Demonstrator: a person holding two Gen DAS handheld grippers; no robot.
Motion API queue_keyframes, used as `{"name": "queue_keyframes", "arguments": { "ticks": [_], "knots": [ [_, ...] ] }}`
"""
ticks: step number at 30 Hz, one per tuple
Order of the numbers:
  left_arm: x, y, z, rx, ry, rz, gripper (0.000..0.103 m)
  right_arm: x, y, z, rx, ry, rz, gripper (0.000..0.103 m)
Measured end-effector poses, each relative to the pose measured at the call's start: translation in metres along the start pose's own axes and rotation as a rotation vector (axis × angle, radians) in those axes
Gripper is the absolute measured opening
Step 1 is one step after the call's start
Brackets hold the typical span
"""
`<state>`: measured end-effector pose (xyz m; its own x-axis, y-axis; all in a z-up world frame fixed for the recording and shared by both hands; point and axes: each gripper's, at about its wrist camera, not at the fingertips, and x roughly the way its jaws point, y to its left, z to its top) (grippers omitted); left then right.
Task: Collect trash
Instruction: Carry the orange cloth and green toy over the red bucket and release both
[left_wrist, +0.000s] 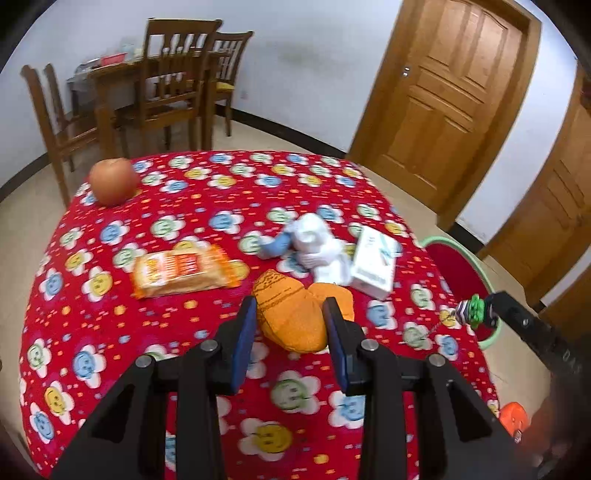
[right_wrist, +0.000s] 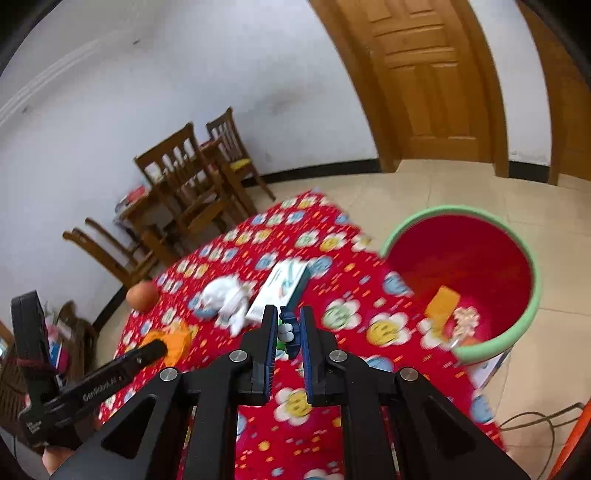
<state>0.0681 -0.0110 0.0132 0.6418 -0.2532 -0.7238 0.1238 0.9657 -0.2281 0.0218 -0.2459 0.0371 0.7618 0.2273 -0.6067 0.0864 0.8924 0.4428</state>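
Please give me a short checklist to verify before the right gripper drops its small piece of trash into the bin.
1. Right gripper shut on the small green and white wrapper: ok.
2. Bin mouth open, with room inside: ok.
3. Wrapper above the bin's mouth: not ok, it is over the red tablecloth.
4. Way toward the bin free of things: ok.
5. Left gripper out of the way, at the orange peel: ok.
6. Left gripper's hold on the peel firm: cannot tell.
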Motion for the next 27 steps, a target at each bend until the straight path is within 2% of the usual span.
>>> {"name": "queue_keyframes", "arguments": {
  "ticks": [9,19,27],
  "knots": [
    [0.014,-0.05,0.009,0.076,0.03,-0.077,0.037,-0.01,-0.053,0.023,0.063,-0.079,-0.134,0.012],
    [0.028,-0.084,0.011,0.13,0.06,-0.116,0.037,0.019,-0.105,0.017,0.138,-0.015,-0.244,0.015],
    [0.036,-0.097,0.01,0.15,0.074,-0.125,0.037,0.024,-0.121,0.012,0.176,0.006,-0.245,0.017]
  ]
}}
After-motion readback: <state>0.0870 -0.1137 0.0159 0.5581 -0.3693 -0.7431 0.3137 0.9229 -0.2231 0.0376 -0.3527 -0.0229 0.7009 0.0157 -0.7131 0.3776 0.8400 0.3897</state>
